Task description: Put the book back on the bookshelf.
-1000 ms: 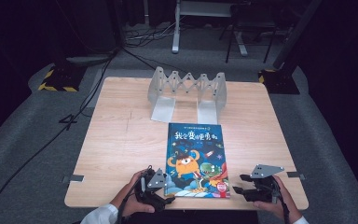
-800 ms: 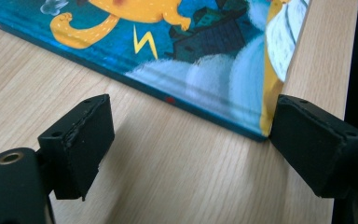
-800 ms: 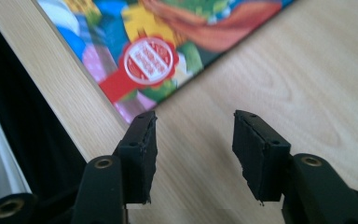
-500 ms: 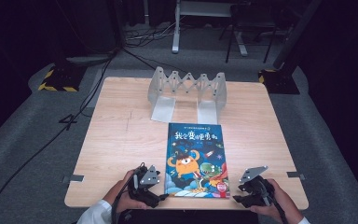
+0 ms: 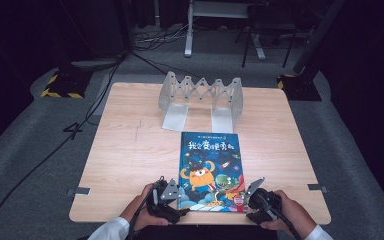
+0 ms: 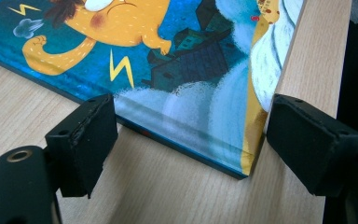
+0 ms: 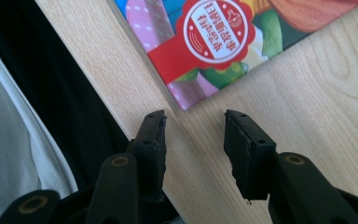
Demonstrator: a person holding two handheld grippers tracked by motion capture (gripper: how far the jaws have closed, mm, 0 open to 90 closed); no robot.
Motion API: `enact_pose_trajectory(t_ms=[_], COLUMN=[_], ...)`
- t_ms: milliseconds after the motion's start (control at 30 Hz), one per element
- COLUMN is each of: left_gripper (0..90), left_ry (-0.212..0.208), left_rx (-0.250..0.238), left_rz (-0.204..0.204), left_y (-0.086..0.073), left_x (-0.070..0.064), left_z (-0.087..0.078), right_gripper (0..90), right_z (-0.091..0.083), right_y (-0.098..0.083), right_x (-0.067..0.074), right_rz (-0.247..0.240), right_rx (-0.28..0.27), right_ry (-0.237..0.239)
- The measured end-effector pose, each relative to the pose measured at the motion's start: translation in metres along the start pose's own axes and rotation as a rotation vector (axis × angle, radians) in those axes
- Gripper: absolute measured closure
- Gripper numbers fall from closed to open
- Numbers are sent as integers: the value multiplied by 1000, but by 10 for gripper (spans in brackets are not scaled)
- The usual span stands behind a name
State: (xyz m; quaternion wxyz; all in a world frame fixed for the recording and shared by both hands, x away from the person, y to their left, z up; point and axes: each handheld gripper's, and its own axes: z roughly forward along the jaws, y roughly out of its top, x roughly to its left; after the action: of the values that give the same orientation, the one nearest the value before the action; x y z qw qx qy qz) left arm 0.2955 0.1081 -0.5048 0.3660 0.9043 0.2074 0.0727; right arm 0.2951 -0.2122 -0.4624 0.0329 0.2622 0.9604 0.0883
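Wooden table (image 5: pixel 130 150) in dark room. Left gripper (image 6: pixel 191 140) at near edge, jaws wide apart, straddling near left corner of picture book (image 5: pixel 209 170), gripping nothing. Right gripper (image 7: pixel 193 135) jaws parted, empty, just short of book's near right corner. Book flat, centre-near. Grey accordion rack (image 5: pixel 200 92) beyond, far side

Book (image 5: pixel 208 170) cover was blue w/ orange monster, yellow bolts, red seal; table (image 5: pixel 125 150) pale wood-grain; rack (image 5: pixel 200 92) grey.

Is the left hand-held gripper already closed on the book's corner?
No, the left hand-held gripper is open, its jaws standing on either side of the book corner.
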Motion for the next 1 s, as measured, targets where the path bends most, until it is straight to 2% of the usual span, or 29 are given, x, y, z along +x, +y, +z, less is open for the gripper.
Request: enact_pose_trajectory(t_ms=[133,200,333,500,767,867,1000], left_gripper=[166,166,166,164,157,157,157], left_ry=[2,1,2,2,5,4,4], left_rx=[2,2,5,5,-1,-1,-1], left_rz=[0,0,-3,-4,-10,-10,-10], left_y=[0,0,0,0,0,0,0], left_x=[0,0,0,0,0,0,0], left_z=[0,0,0,0,1,1,1], right_gripper=[660,660,666,679,680,665,568], right_z=[1,1,1,1,2,3,2], right_y=[5,6,1,0,-13,-19,-24], right_x=[-1,-1,0,0,0,-4,-11], right_rz=[-10,-20,4,9,44,69,99], right_rx=[-7,-8,-38,-56,-170,-227,-326], right_ry=[6,2,2,4,10,50,114])
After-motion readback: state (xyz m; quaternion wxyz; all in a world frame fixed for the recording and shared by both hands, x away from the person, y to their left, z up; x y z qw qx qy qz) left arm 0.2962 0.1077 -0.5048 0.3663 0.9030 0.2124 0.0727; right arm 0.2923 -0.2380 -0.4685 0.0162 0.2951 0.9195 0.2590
